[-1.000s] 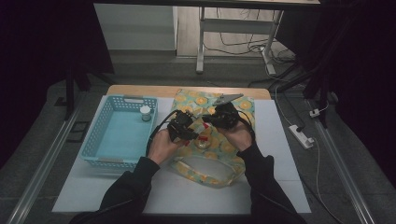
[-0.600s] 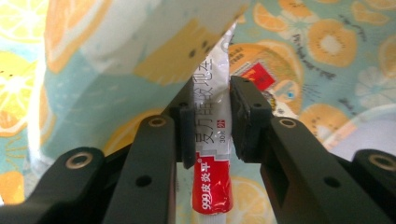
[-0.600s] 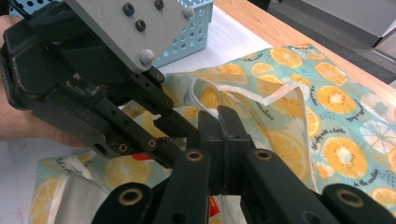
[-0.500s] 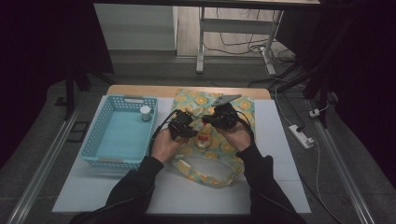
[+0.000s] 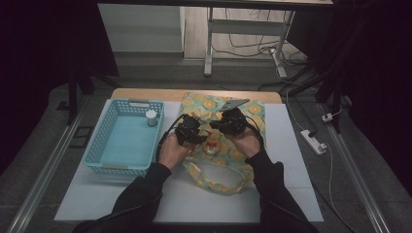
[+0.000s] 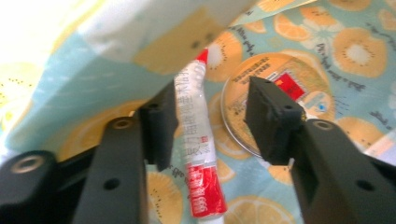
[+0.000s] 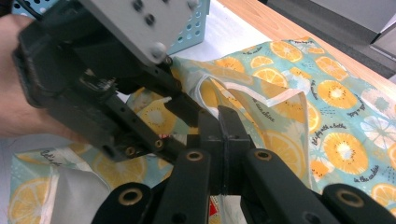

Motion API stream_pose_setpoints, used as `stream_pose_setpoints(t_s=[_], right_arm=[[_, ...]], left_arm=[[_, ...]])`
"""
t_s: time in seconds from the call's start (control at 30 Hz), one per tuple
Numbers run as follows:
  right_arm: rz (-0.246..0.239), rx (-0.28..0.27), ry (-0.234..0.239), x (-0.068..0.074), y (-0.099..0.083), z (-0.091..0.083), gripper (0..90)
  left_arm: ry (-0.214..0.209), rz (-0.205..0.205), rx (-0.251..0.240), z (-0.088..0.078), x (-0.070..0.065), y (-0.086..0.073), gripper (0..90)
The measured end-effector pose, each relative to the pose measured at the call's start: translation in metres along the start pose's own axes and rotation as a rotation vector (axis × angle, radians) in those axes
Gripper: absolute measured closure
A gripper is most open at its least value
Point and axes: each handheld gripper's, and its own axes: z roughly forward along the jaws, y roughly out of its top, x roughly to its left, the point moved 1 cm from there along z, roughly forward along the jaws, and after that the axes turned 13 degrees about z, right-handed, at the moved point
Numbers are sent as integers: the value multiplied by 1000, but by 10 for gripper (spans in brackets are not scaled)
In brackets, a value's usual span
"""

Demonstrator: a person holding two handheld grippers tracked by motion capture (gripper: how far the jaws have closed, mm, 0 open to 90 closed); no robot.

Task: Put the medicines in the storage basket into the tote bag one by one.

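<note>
We find the right gripper (image 7: 219, 122) clamped on the limp bag (image 7: 299, 100) edge. The left gripper (image 6: 212, 123), its jaws just widened, straddles the light, squashy tube (image 6: 198, 154) unpinched; grasp mid-body.

A printed cloth bag (image 5: 243, 116), matt woven fabric in pale blue with orange citrus slices, lies on a smooth white board (image 5: 301, 184) that covers a bare wooden tabletop (image 5: 145, 93). On the cloth rests a soft plastic tube (image 6: 200, 154), glossy white and red with printed lettering, beside a round tin (image 6: 243, 88) with a shiny metal rim and a printed paper label. The left gripper (image 6: 210, 119) shows matt black plastic jaws with brass-coloured metal rivets; the right gripper (image 7: 218, 122) shows the same finish. At the left stands a light blue perforated plastic basket (image 5: 104, 138), smooth and faintly glossy.
</note>
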Motion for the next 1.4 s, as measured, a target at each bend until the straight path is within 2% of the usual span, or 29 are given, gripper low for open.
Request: stream_pose_setpoints(t_s=[0.07, 0.27, 0.37, 0.57, 0.83, 0.93, 1.13, 1.4], right_arm=[[0, -4, 0, 0, 0, -1, 897], [0, -5, 1, -1, 0, -1, 897], [-1, -6, 2, -1, 0, -1, 896], [2, -6, 2, -1, 0, -1, 897], [2, -7, 3, -2, 0, -2, 896], [0, -8, 2, -1, 0, -2, 897], [-1, -13, 2, -1, 1, -3, 896], [-1, -14, 6, 0, 1, -3, 896]], left_arm=[[3, 16, -8, -4, -2, 0, 465], [-52, 54, -36, -15, -7, -3, 319], [-53, 65, -34, -21, -7, -6, 285], [-91, 36, -46, -34, -3, -12, 220], [-71, 1, -61, -58, 5, -21, 164], [-98, -24, -82, -65, 10, -26, 119], [-126, -44, -114, -76, 21, -39, 39], [-149, -63, -127, -88, 35, -58, 16]])
